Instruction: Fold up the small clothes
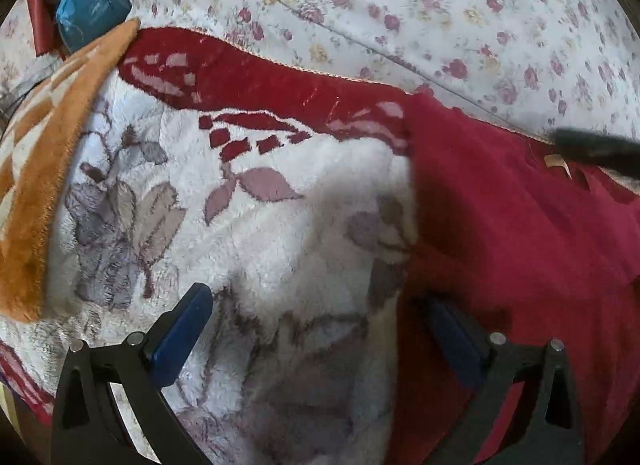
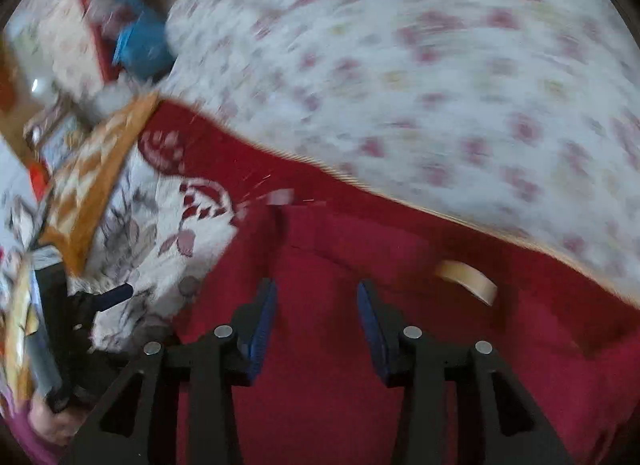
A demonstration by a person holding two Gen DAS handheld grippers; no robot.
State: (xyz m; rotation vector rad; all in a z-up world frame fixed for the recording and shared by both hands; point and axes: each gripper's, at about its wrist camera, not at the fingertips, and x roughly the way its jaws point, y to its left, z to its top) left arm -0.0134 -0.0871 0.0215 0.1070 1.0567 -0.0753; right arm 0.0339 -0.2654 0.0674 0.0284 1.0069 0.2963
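Both grippers, left gripper [image 1: 316, 329] wide and right gripper [image 2: 316, 321] partly parted, hover empty over the crimson fleece garment [image 2: 360, 265] on the plush floral blanket [image 1: 240, 225]; closing carelessly risks pinching blanket pile too.

The right wrist view is smeared by motion: the floral sheet [image 2: 400, 65] shows only streaked blotches, and the clutter [image 2: 100, 25] at upper left cannot be made out. The red garment [image 2: 320, 385] runs off the bottom edge. In the left wrist view a dark blurred bar [image 1: 596, 149] enters from the right, cut off by the rim.
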